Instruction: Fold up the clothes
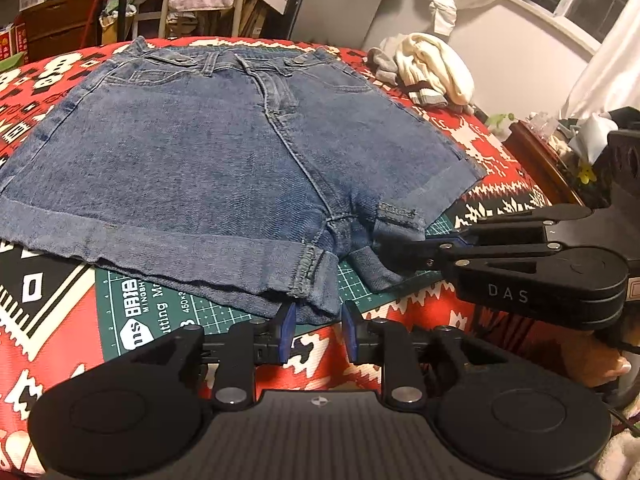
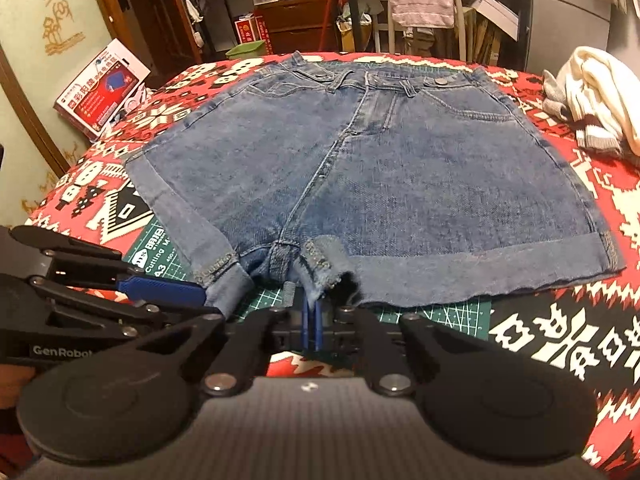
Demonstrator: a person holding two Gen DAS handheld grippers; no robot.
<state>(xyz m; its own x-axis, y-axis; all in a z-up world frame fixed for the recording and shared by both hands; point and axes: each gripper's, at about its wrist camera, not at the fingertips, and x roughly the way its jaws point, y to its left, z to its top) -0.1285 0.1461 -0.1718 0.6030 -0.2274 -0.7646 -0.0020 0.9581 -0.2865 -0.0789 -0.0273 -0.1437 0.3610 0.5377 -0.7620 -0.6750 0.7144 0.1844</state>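
Blue denim shorts lie flat on the red patterned cover, waistband at the far side and cuffed hems toward me. My left gripper is open at the near hem of one leg, and the cuff's edge reaches just between its blue pads. From the right wrist view the left gripper touches that cuff from the left. My right gripper is shut on the inner hem of the other leg, close to the crotch seam.
A green cutting mat lies under the near hems. A cream and grey garment pile sits at the far right. A red-and-white box leans at the left edge. A cluttered side table stands to the right.
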